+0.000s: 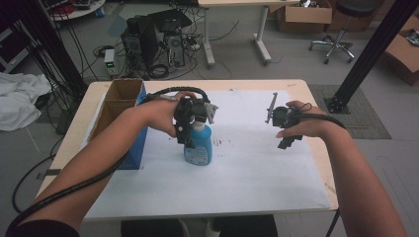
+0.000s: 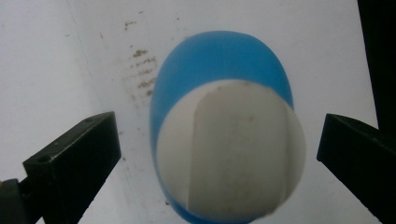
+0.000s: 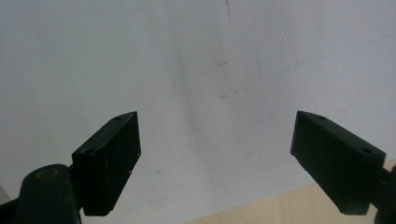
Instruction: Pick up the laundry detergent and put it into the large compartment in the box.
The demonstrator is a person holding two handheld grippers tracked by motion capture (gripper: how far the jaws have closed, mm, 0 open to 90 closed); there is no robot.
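Observation:
A blue bottle (image 1: 198,148) with a white cap stands upright on the white sheet (image 1: 237,173), left of the middle. My left gripper (image 1: 191,129) hangs straight above it, pointing down. In the left gripper view the white cap (image 2: 229,149) and blue body (image 2: 217,56) sit between the two jaws. The left gripper (image 2: 219,140) is open, with a gap on each side of the cap. My right gripper (image 1: 287,134) is held over the sheet at the right. The right gripper (image 3: 217,140) stands open over the bare sheet (image 3: 196,56) with nothing between its jaws.
An open cardboard box (image 1: 121,98) with a blue side stands at the table's left, close to the bottle. The wooden table edge (image 3: 280,207) lies just beyond the sheet near the right gripper. The sheet bears small dark smudges (image 2: 142,70).

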